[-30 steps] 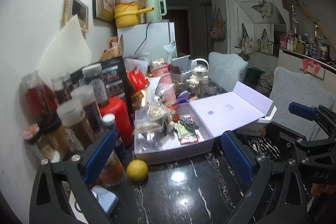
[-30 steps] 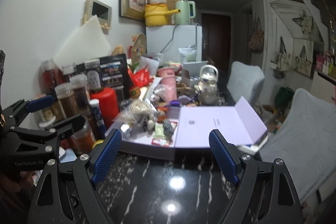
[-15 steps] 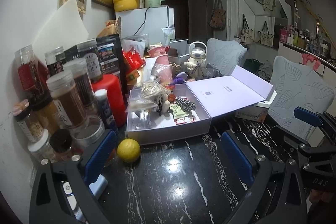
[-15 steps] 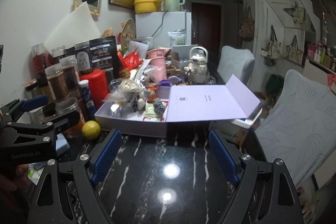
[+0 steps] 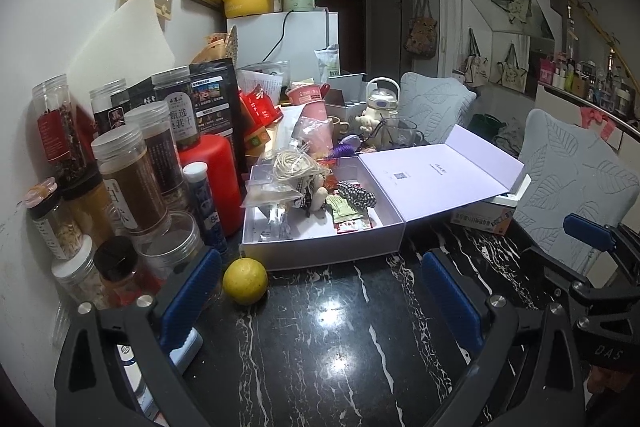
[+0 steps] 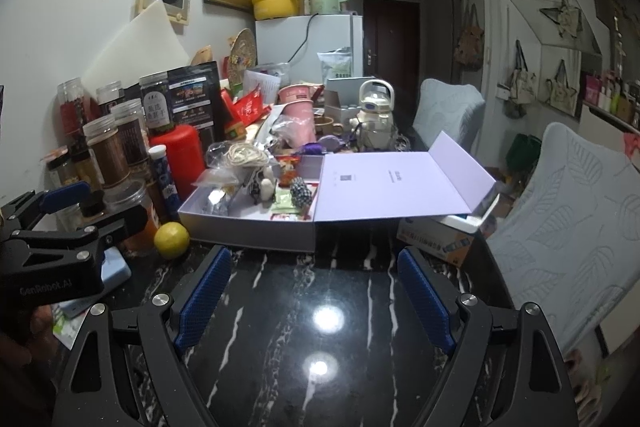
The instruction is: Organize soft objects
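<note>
An open lavender box [image 5: 320,247] [image 6: 248,227] sits on the black marble table [image 5: 320,355], its lid [image 5: 436,183] folded out to the right. Inside lie a small plush toy [image 5: 318,191] [image 6: 264,189], a bagged coil of cream cord [image 5: 294,165], a black-and-white checked fabric piece [image 5: 358,195] and flat sachets. My left gripper [image 5: 320,279] stands open and empty just in front of the box. My right gripper [image 6: 314,261] is also open and empty, facing the box's right front corner.
A yellow lemon [image 5: 245,279] lies at the box's front left corner. Several jars [image 5: 128,179] and a red canister [image 5: 210,175] crowd the left wall. Cups, a kettle and packets fill the table behind the box. Padded grey chairs [image 5: 576,183] stand on the right.
Both grippers have sunk toward the table over the past second, so the box now sits higher in both views. Their jaws kept the same width.
</note>
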Demonstrator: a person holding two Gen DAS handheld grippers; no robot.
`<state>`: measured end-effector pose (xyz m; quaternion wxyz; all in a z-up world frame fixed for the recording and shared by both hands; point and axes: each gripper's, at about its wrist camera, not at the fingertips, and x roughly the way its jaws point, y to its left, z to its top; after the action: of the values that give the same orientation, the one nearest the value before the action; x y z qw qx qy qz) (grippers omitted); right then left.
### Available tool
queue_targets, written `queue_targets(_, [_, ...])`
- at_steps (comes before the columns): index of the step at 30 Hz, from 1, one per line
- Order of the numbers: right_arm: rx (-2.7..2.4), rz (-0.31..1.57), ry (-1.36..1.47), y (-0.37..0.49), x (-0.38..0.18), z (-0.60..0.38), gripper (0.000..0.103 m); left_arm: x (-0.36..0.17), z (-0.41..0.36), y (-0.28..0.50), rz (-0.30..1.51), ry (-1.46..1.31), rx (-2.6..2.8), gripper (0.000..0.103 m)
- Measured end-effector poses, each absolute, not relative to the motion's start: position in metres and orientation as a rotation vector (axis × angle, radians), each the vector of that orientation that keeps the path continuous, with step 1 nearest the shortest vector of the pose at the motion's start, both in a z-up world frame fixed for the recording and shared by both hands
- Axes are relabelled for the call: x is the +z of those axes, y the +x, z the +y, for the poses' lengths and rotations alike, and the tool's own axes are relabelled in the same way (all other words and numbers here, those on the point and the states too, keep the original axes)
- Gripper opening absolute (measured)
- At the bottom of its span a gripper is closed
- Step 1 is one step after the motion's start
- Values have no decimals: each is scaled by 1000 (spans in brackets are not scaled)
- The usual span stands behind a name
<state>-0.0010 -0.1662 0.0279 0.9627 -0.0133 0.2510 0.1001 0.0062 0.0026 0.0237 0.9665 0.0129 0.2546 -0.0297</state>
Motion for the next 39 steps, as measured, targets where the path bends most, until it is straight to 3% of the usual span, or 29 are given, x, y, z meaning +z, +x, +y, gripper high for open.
queue_targets(39, [190,521,-48,0,22,-175,86,17,-7,14,561,59,-61,102])
